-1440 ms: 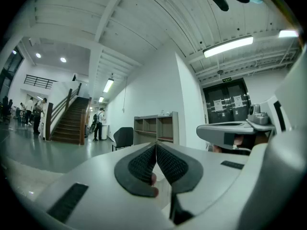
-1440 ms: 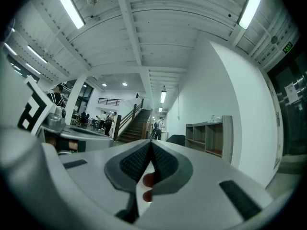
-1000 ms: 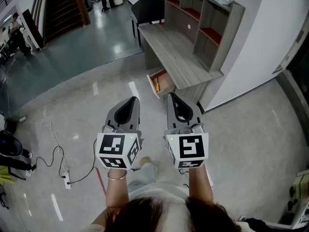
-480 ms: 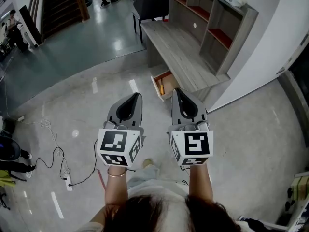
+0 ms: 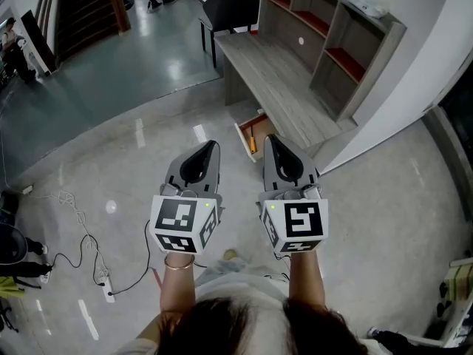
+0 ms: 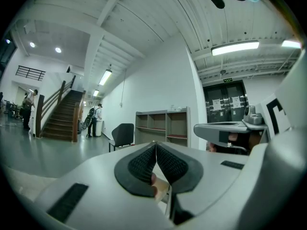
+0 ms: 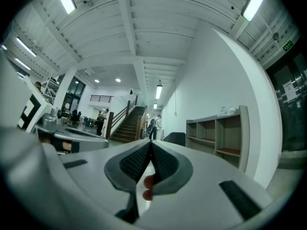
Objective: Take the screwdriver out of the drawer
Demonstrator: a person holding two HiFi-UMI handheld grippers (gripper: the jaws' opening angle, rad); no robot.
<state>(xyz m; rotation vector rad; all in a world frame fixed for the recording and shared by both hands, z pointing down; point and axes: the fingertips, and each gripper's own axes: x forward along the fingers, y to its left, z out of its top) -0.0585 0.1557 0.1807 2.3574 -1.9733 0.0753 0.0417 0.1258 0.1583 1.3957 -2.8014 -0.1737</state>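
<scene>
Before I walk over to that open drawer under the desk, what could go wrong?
The left claw and right claw are both shut and empty; they must open before reaching the screwdriver.
The drawer sits low, partly under the desk; a claw might knock the desk edge.
The cable on the floor could trip you if you step left.

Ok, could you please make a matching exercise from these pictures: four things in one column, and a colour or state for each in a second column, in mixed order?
Things:
1. chair
2. drawer
3. screwdriver
4. left gripper

Colour or state:
A. jaws together, holding nothing
B. black
C. orange handle
D. pulled open under the desk

Right pairs: 1-B, 2-D, 3-C, 4-A.
</scene>
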